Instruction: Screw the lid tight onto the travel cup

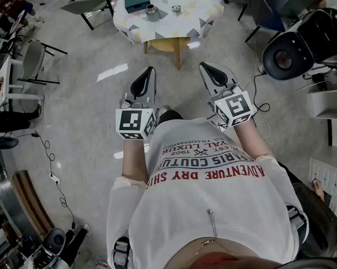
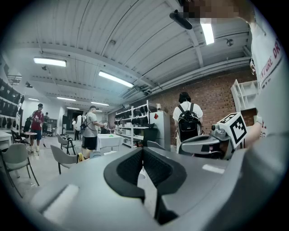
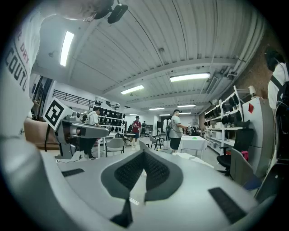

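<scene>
A table [image 1: 183, 24] with a triangle-patterned cloth stands on a grey floor [image 1: 86, 106]. A teal box [image 1: 135, 0] sits on it. A grey chair [image 1: 32, 59] stands well apart, left.

The left hand-held gripper [image 1: 145, 79] and right hand-held gripper [image 1: 214, 75] had smooth, matt grey plastic shells. Their pads [image 3: 128, 169] were black, rubbery and finely textured. The floor [image 1: 87, 101], at the left of the head view, was polished and glossy, mirroring lights. At top centre, the desk [image 1: 161, 25] wore a patterned cloth over pale wooden legs [image 1: 166, 45]. The person's shirt [image 1: 210, 210] was white cloth with matt print.
</scene>
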